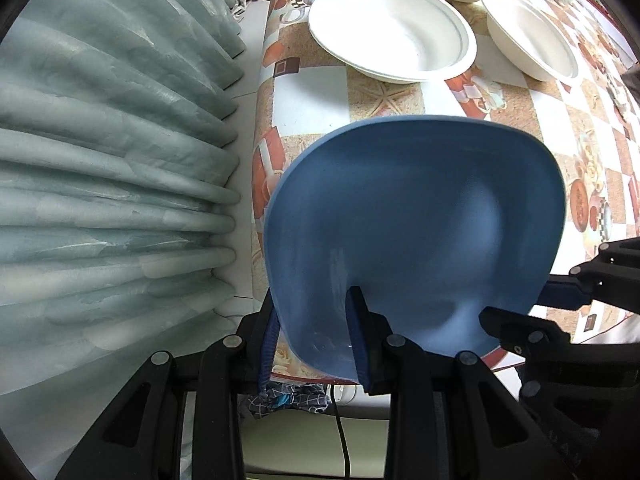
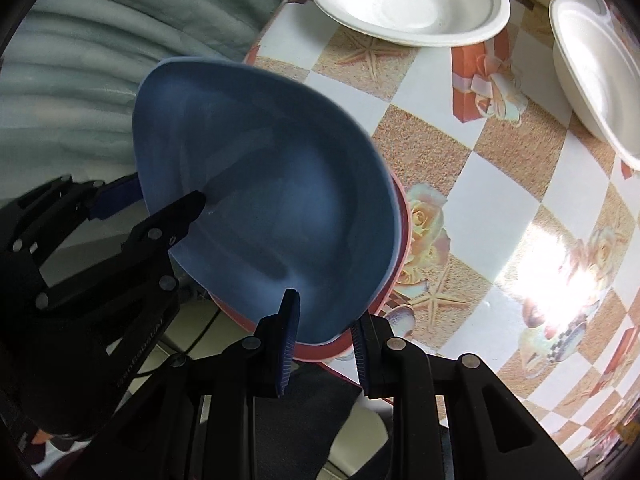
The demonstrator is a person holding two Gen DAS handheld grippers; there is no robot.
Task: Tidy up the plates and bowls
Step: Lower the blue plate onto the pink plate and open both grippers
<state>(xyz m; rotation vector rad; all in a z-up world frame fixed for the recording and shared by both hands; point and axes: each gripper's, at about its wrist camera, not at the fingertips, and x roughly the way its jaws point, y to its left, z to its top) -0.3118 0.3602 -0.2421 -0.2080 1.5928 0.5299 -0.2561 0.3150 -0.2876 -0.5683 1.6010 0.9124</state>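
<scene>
Gripping the blue bowl (image 1: 412, 232) by opposite rims, left gripper (image 1: 316, 344) and right gripper (image 2: 326, 334) jaws clamped, it hangs lower-centre over a pink plate (image 2: 400, 264), white bowls (image 1: 392, 28) upper right on the table (image 1: 520, 128).

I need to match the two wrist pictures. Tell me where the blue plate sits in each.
Left wrist: blue plate fills lower centre, its near rim clamped in the left tongs.
Right wrist: blue plate centre-left, its rim in the right tongs.
Shared landmark: the nearest white bowl beyond it.
</scene>
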